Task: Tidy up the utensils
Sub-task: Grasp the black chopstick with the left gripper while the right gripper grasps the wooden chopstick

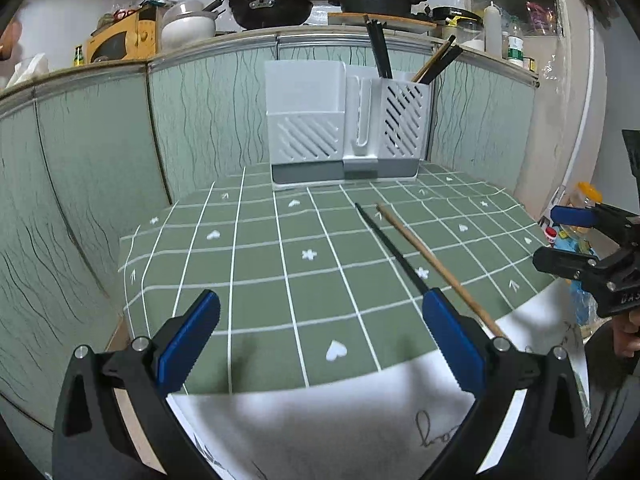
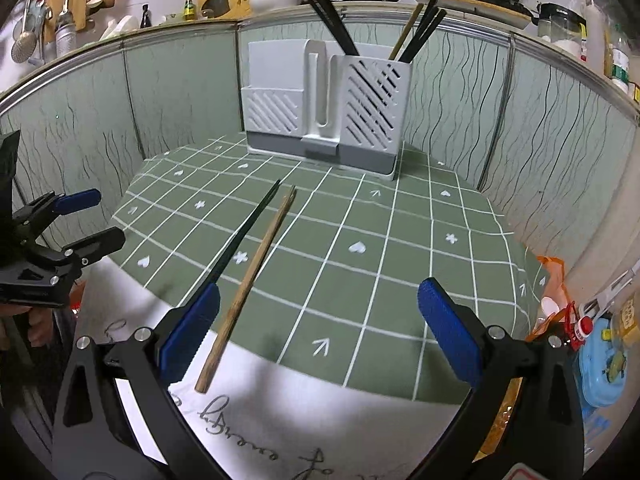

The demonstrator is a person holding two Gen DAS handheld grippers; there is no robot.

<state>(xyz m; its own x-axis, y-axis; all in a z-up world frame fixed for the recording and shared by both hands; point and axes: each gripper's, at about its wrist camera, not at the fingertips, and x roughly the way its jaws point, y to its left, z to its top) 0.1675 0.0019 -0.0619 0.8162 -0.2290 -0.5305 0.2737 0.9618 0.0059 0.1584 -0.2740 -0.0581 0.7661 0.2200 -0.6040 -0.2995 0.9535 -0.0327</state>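
Note:
A black chopstick (image 1: pixel 388 245) and a wooden chopstick (image 1: pixel 432 266) lie side by side on the green checked tablecloth (image 1: pixel 260 272). They also show in the right wrist view, the black chopstick (image 2: pixel 244 234) left of the wooden one (image 2: pixel 252 276). A white utensil holder (image 1: pixel 346 124) stands at the back and holds several chopsticks (image 1: pixel 380 50) in its right compartment; the right wrist view shows the holder too (image 2: pixel 326 108). My left gripper (image 1: pixel 320 344) is open and empty, left of the chopsticks. My right gripper (image 2: pixel 318 330) is open and empty, right of them.
Green panel walls (image 1: pixel 100 160) enclose the table on the left, back and right. A white cloth with writing (image 2: pixel 280 420) covers the near table edge. Pans (image 1: pixel 272 8) and a rice cooker (image 1: pixel 188 24) sit on the ledge above. Blue and orange items (image 2: pixel 600 368) lie at the right.

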